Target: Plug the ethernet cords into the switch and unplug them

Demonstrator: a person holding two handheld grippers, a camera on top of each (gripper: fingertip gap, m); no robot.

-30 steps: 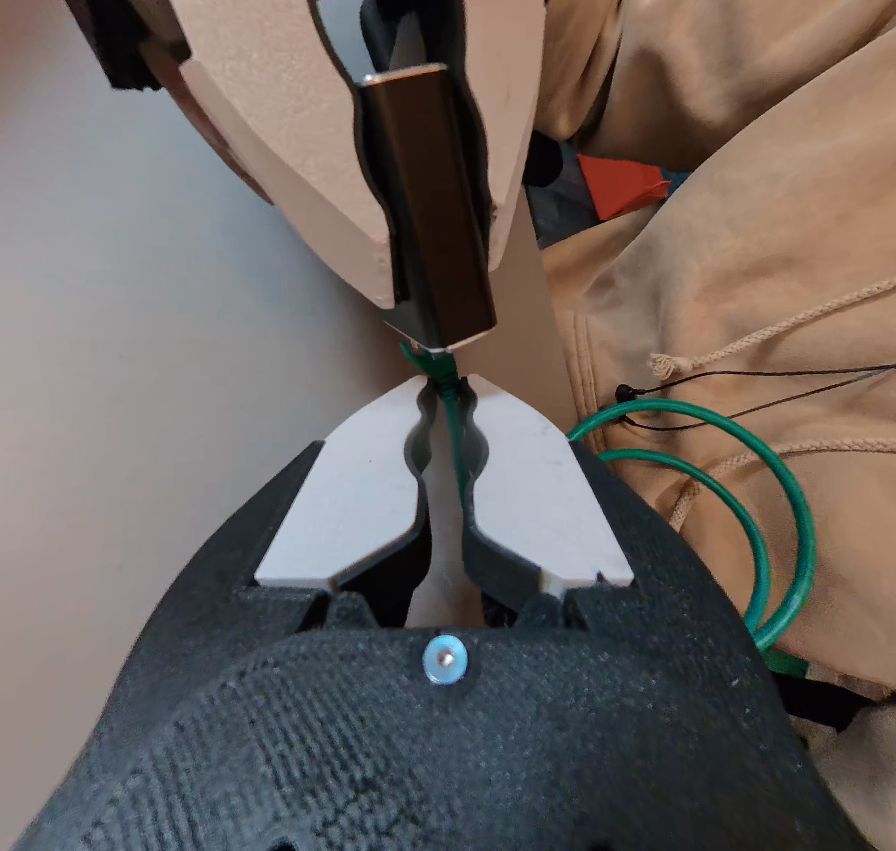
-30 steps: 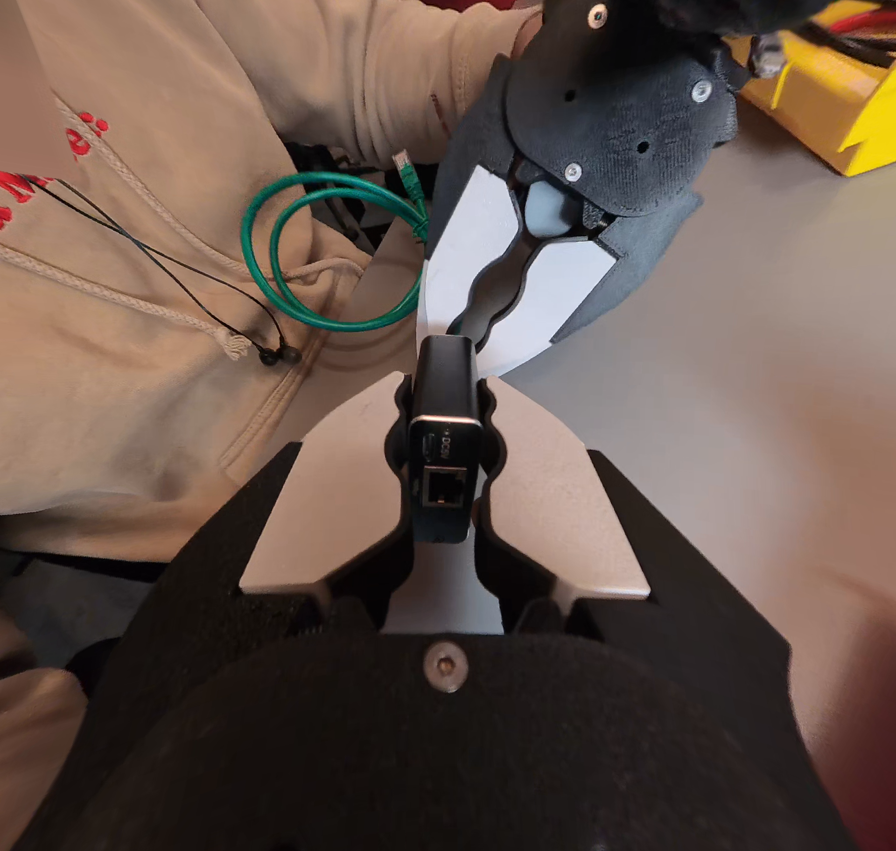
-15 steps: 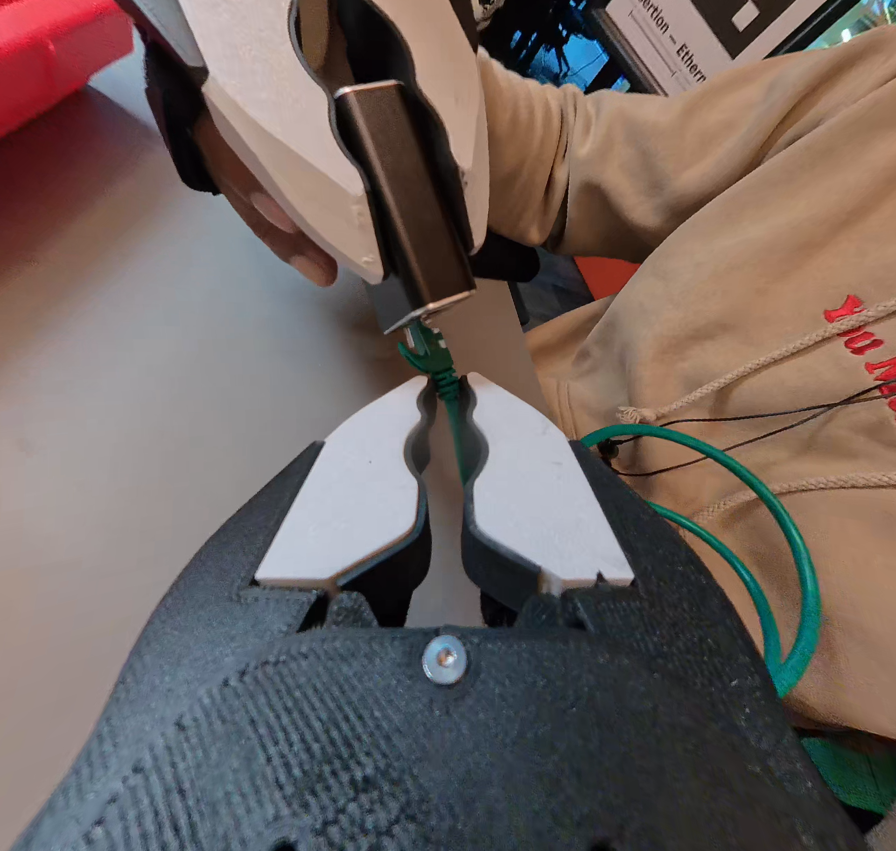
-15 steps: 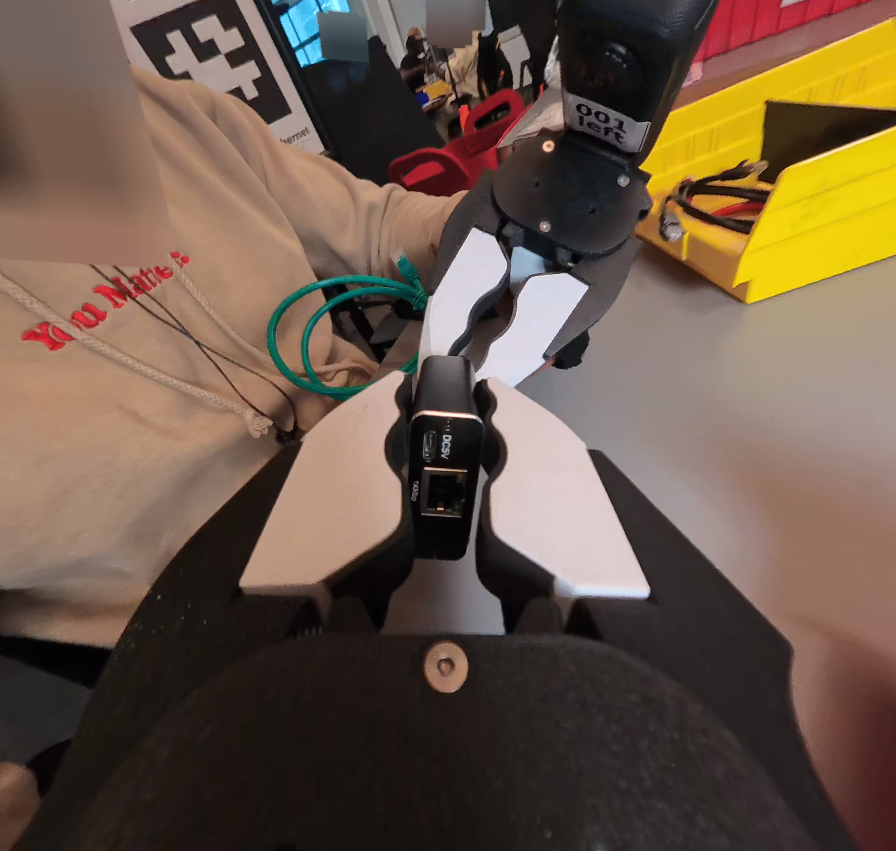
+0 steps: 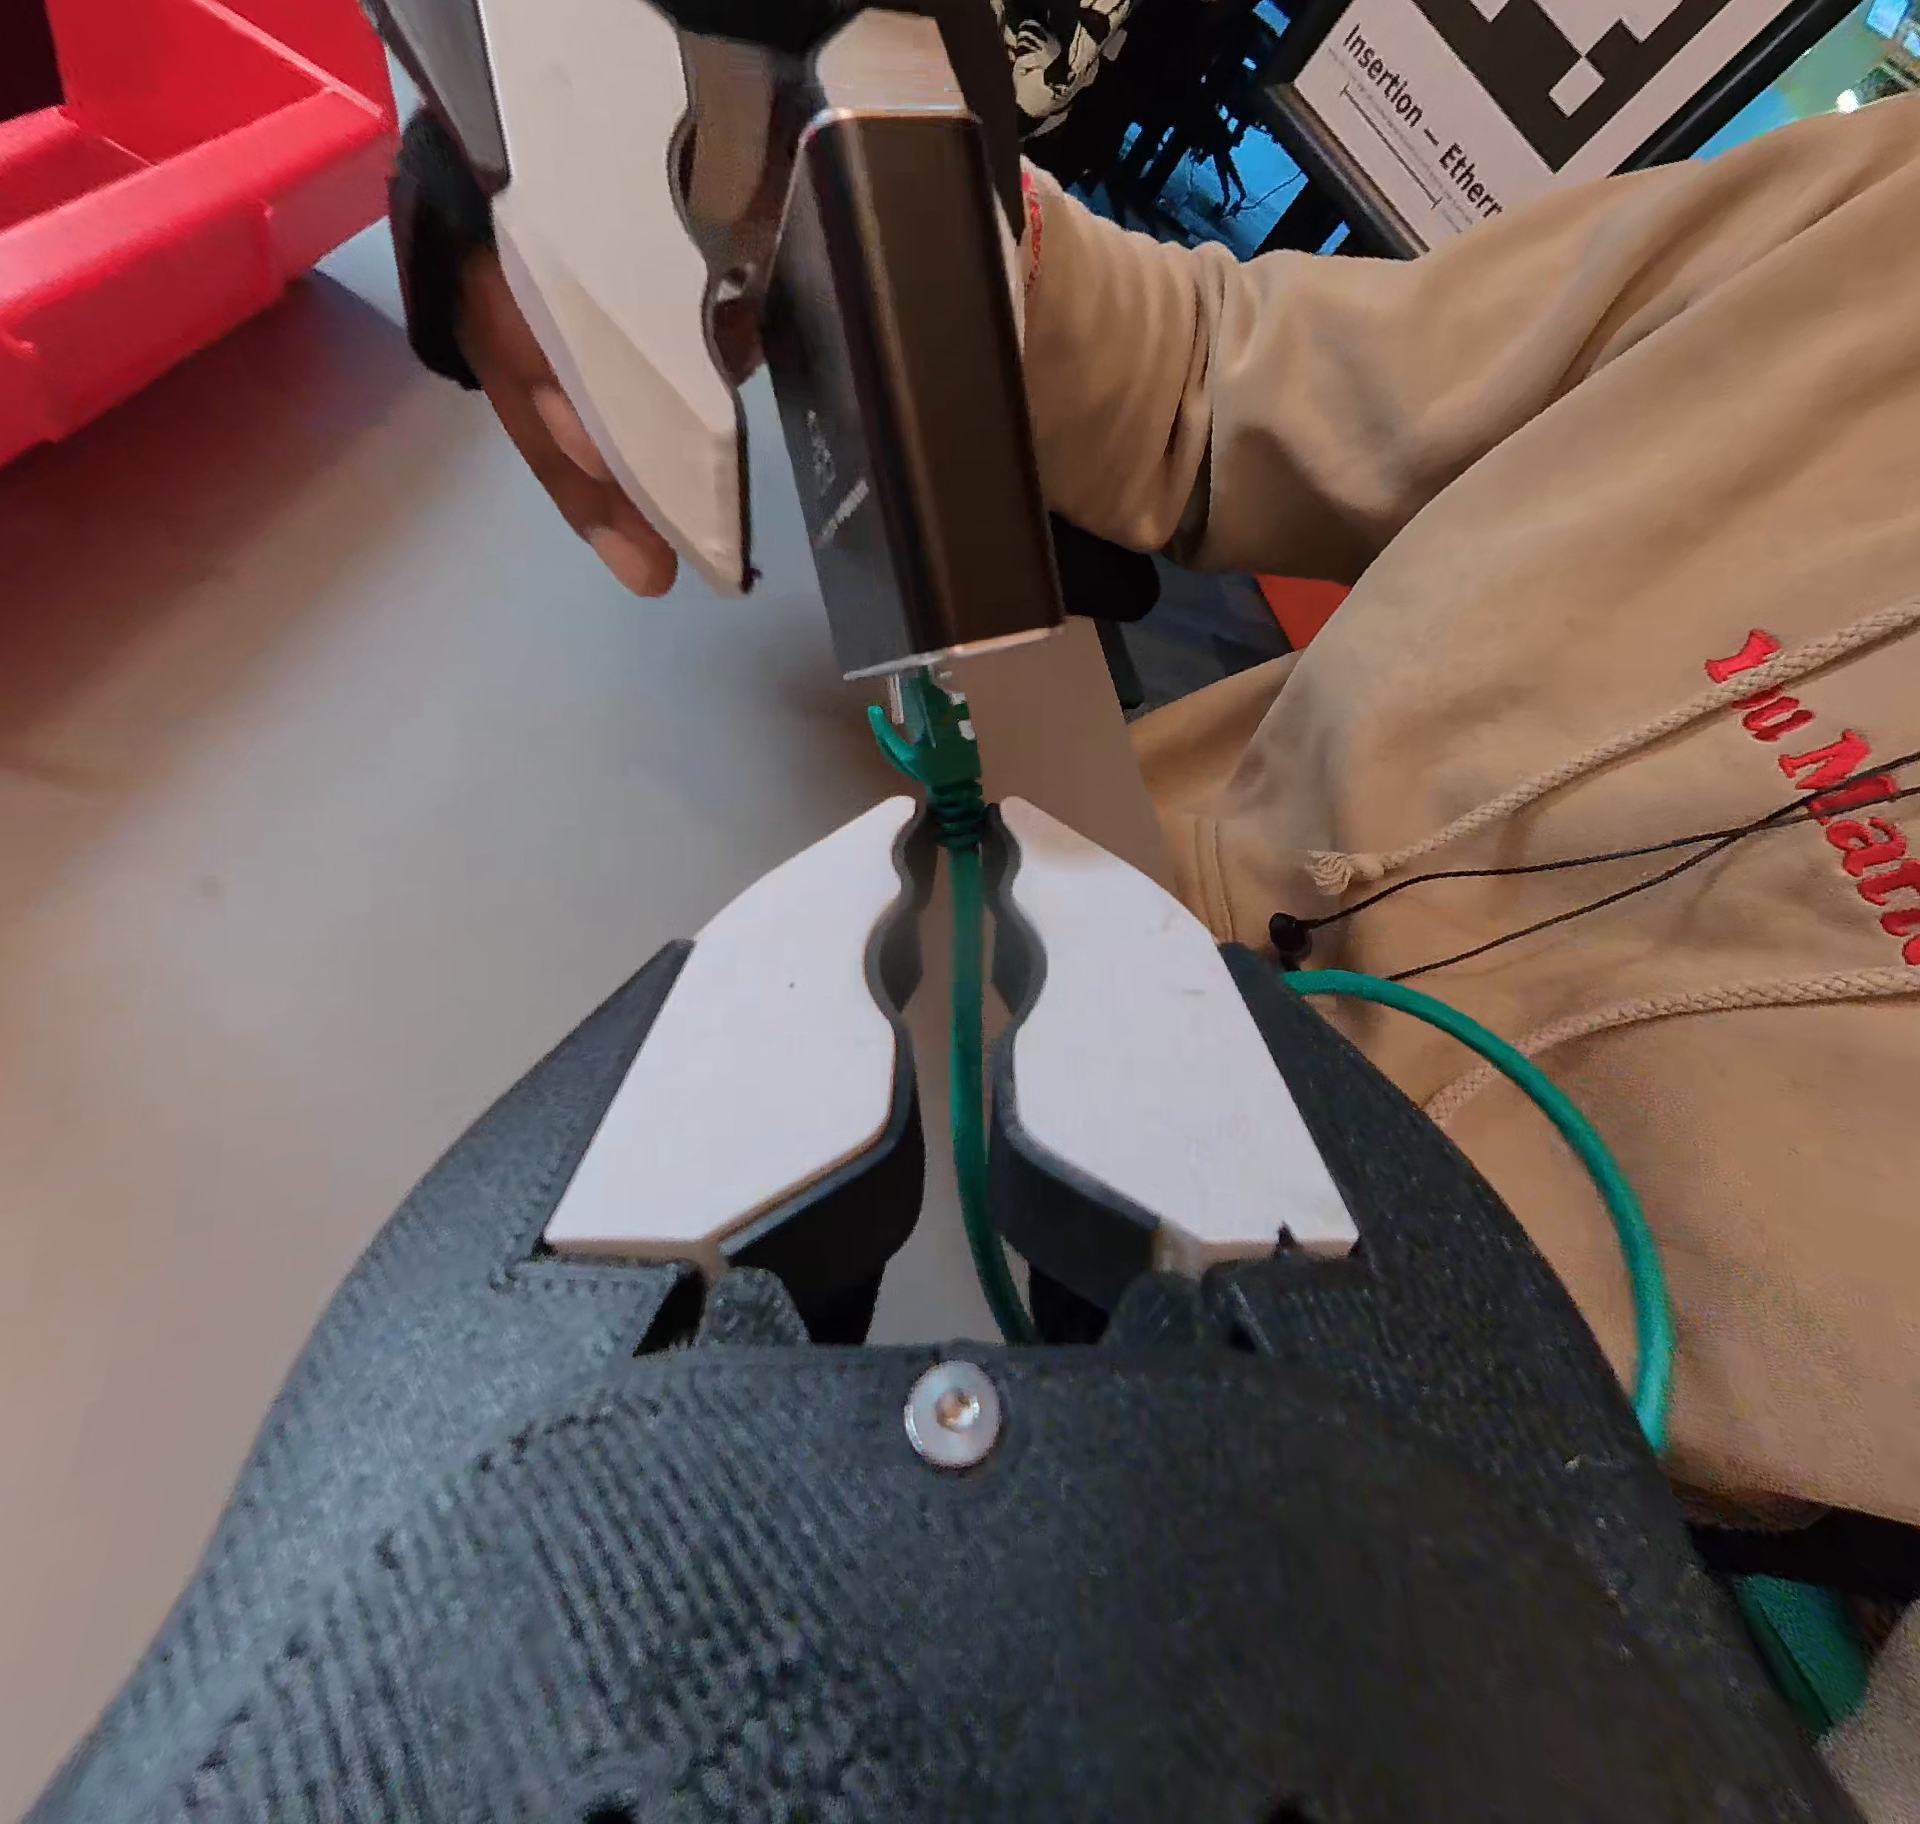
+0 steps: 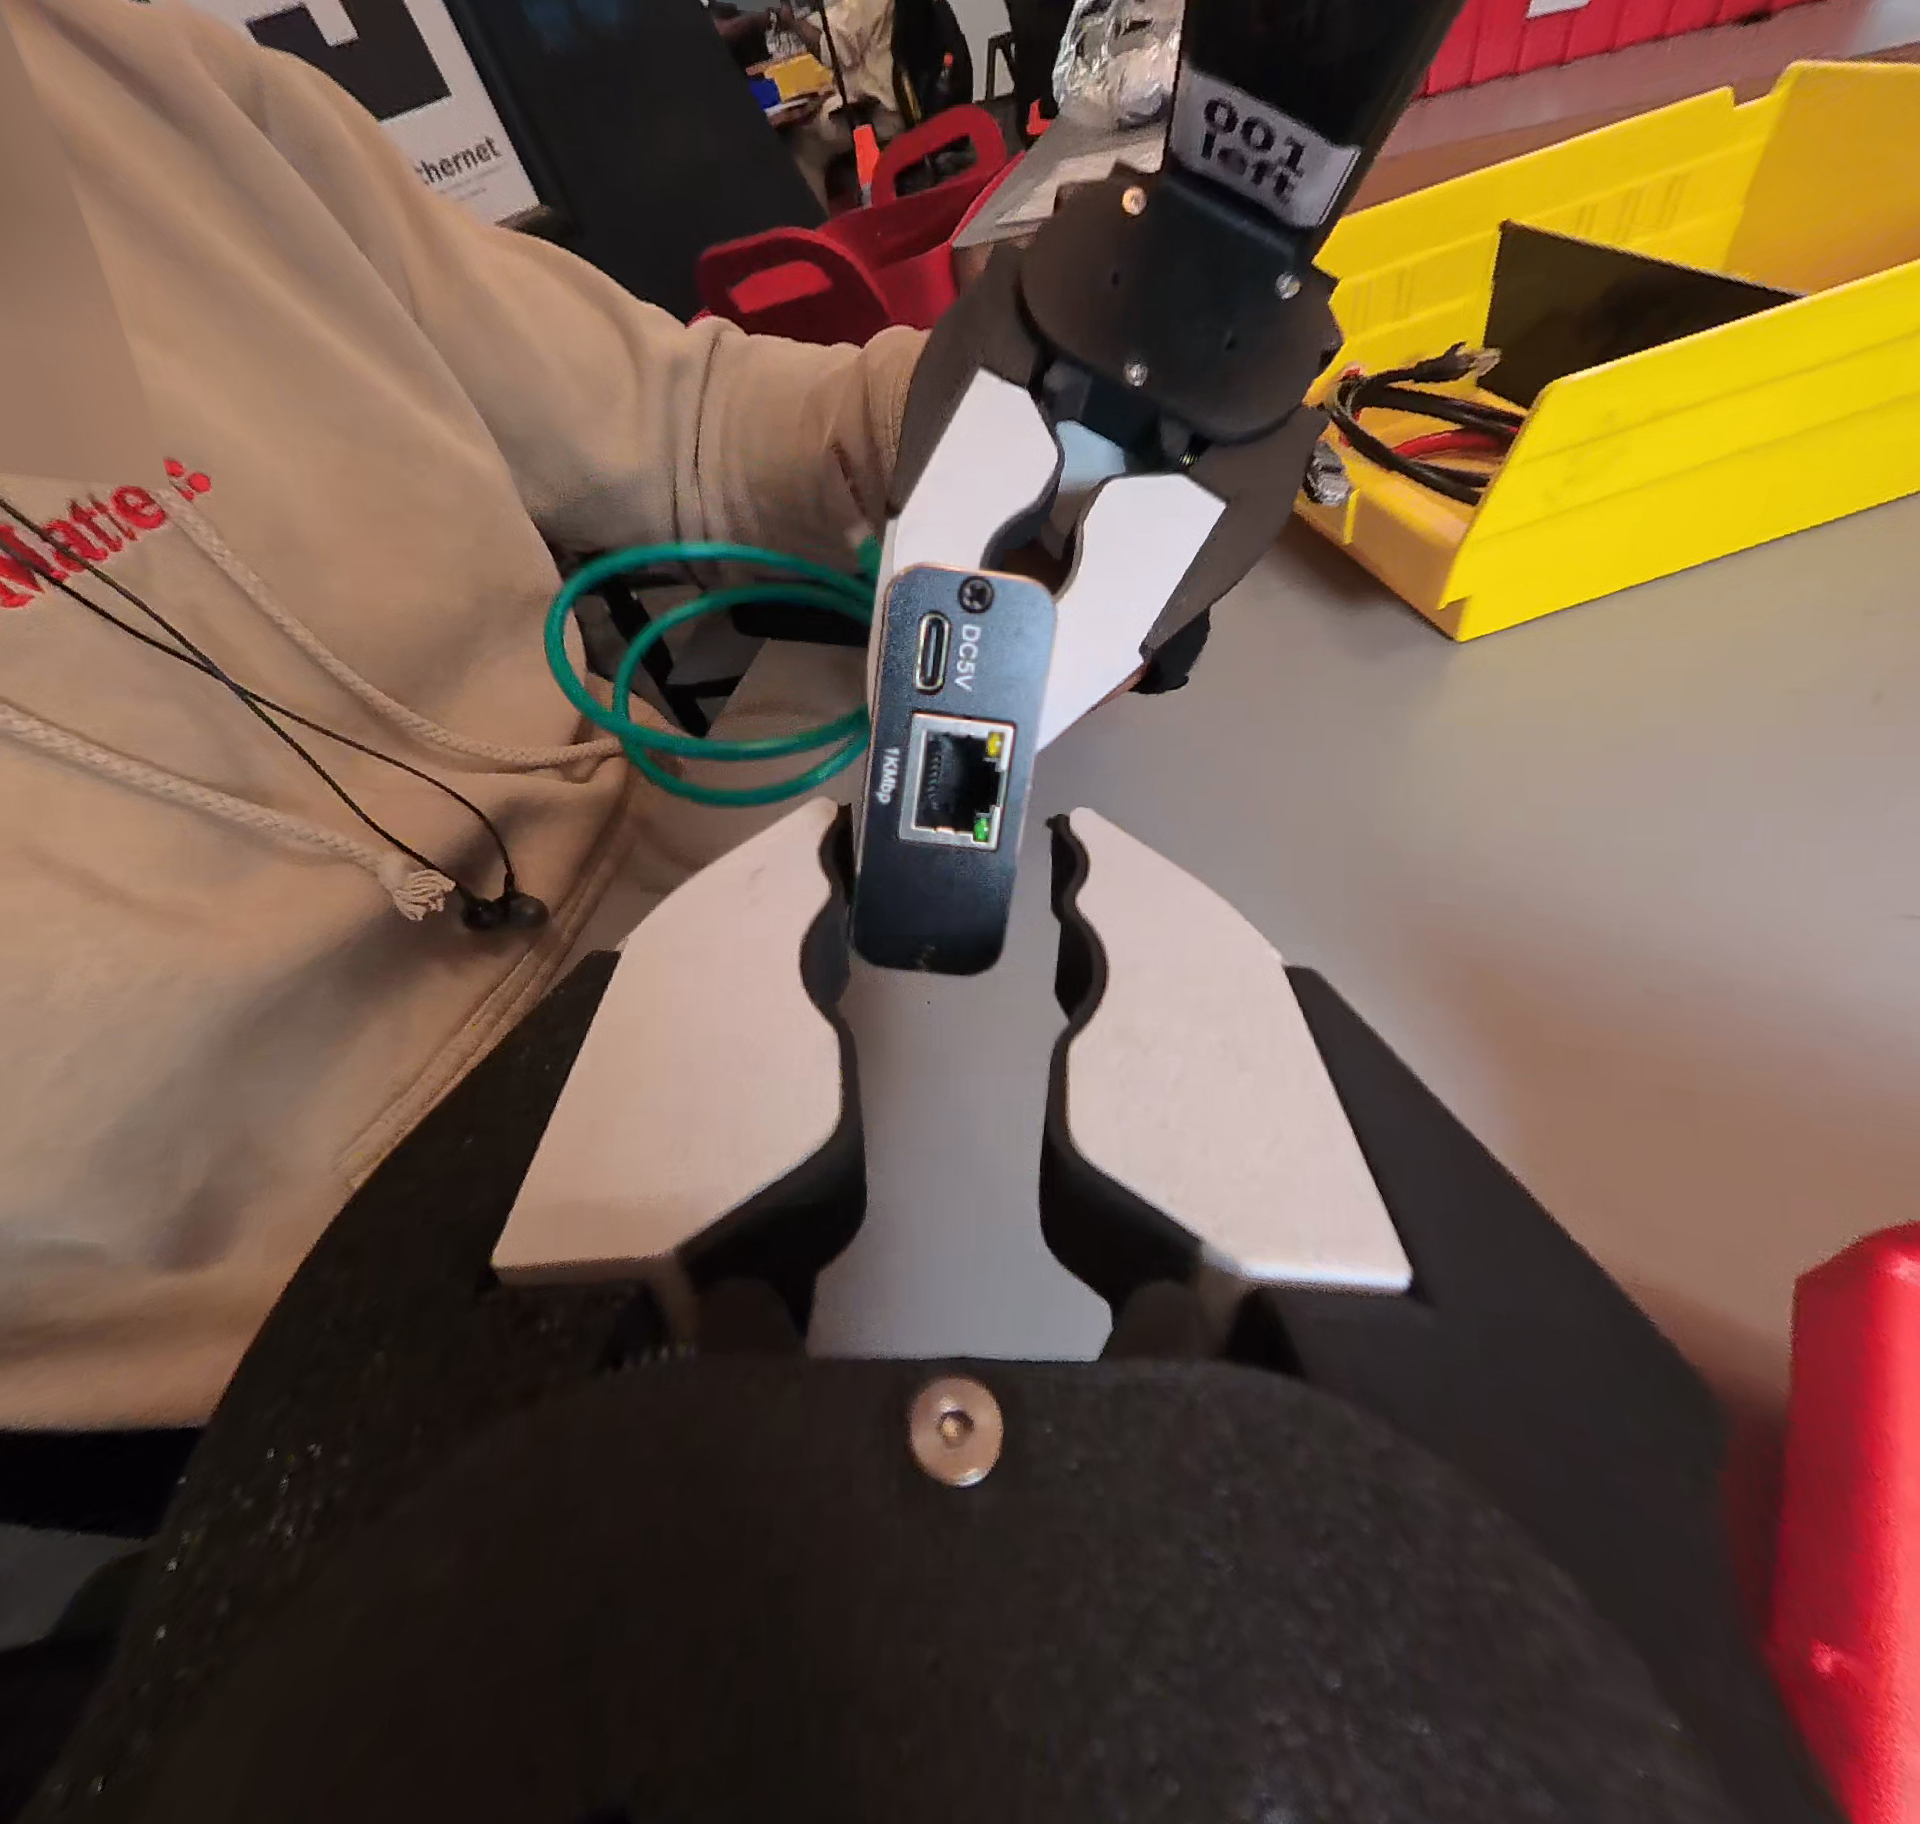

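Left wrist view, left to right:

- Red bin (image 5: 156, 216): on the far left of the grey table (image 5: 260, 891).
- Person's hand (image 5: 582, 465): bare fingers behind one of my right gripper's white fingers (image 5: 603, 320).
- Switch (image 5: 914, 403): a dark metal box held tilted in the air above the table. Its lower end points at my left gripper (image 5: 958, 813). A gap shows between its side and the white finger beside it.
- Green plug (image 5: 930, 725): its tip meets the switch's lower end face. I cannot tell how deep it sits.
- Ethernet cord (image 5: 966, 1047): green. My left jaws are narrow and pinch it just behind the plug. It runs back between my fingers, then loops out to the right over a beige hoodie (image 5: 1558, 631).
- Black-and-white sign (image 5: 1558, 29): upper right, behind the sleeve.

Right wrist view, left to right:

- The hoodie, with thin black earphones (image 6: 499, 907) hanging on it.
- Two loops of the green cord, between the hoodie and the switch.
- The switch's near end face, with one empty network socket and a smaller port above it. Only its lower part lies between the tips of my right gripper (image 6: 951, 824). My right jaws stand wide. The left finger is just beside the box and the right finger is clear of it, so I am not clamping it.
- My left gripper, behind the switch and pointing toward it.
- Yellow bin (image 6: 1662, 486): on the table, holding black and red cables (image 6: 1423, 434).
- Red object (image 6: 1860, 1462): at the right edge, blurred.
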